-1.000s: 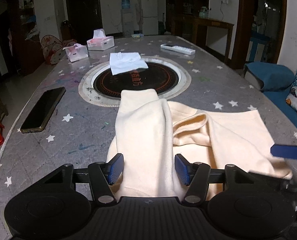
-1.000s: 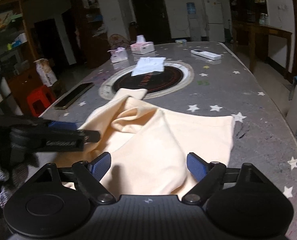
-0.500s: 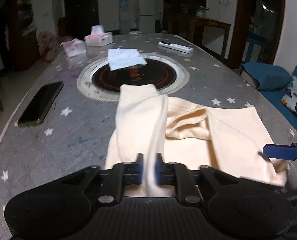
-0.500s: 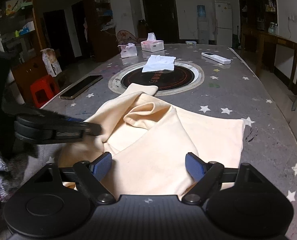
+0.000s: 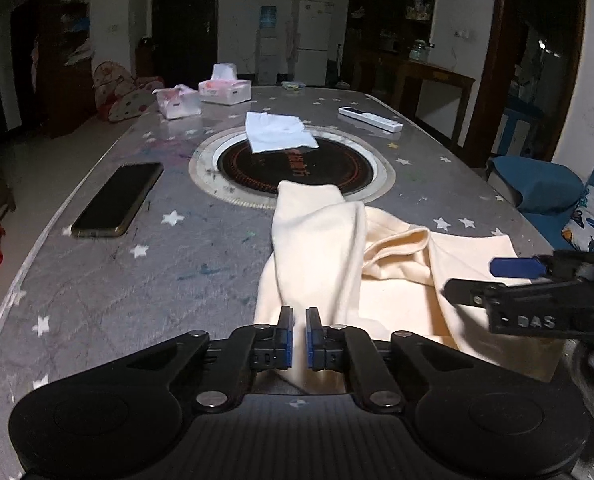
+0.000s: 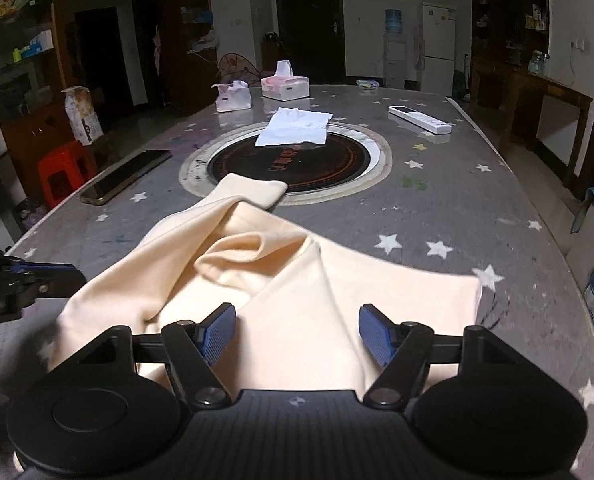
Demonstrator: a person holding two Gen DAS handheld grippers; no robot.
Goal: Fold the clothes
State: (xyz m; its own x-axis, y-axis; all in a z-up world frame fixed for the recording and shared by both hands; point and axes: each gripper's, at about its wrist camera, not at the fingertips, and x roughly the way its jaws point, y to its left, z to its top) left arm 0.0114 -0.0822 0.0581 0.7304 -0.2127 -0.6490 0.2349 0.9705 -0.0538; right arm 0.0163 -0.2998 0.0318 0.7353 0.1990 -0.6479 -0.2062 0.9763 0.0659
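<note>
Left wrist view: your left gripper (image 5: 299,334) is clamped on the cream garment (image 5: 329,256), right gripper (image 6: 296,334) spread wide, folding barely begun on the counter (image 5: 137,280).

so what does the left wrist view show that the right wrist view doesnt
Only the left wrist view shows the left gripper shut on the cream fabric garment, plus the blue cushion and patterned pillow at right.

Only the right wrist view shows the open right gripper over the garment, the red plastic stool and the garment's far right corner.

Both show the black phone, white folded cloth, white remote, two tissue boxes and round black hotplate.
</note>
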